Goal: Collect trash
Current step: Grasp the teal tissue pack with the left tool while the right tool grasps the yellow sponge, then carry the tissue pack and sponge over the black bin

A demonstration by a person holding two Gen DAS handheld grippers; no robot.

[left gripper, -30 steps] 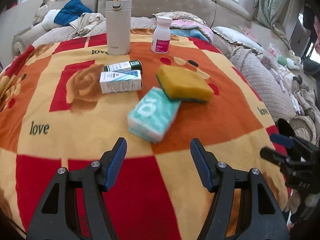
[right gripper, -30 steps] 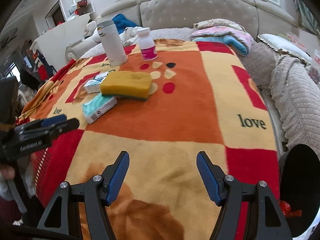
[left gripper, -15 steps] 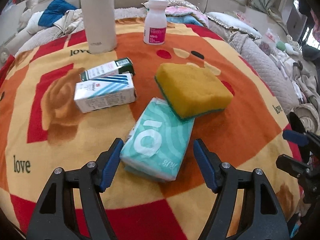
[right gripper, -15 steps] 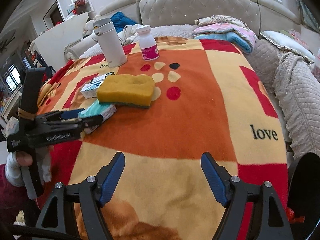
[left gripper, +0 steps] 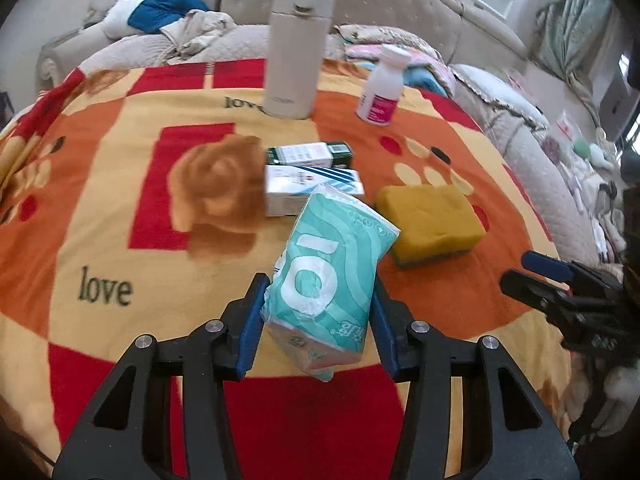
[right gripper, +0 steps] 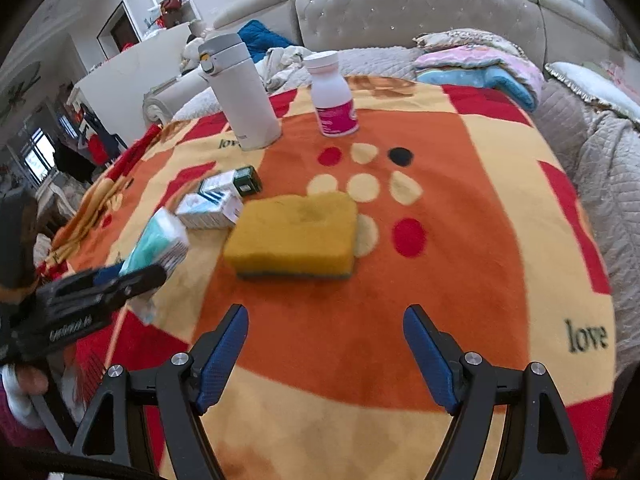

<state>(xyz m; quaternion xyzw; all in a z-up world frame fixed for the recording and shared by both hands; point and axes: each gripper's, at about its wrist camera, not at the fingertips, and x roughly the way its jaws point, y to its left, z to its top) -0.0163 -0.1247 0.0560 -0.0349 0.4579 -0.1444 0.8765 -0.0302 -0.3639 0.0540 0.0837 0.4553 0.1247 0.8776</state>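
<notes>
Left gripper [left gripper: 318,320]: jaws closing, pads pressed on tissue pack [left gripper: 326,276] between fingers | Right gripper [right gripper: 325,354]: jaws opening, nothing between | Sponge [right gripper: 292,236]: just beyond right fingertips, on blanket [right gripper: 460,280]

A bedroom in daylight. A beige tufted headboard [right gripper: 420,4] stands behind a bed spread with a red, orange and yellow blanket [right gripper: 500,200] printed "love". Grey quilted bedding [right gripper: 608,168] lies alongside. White walls, a doorway [right gripper: 124,32] and curtains [left gripper: 568,32] surround it.
</notes>
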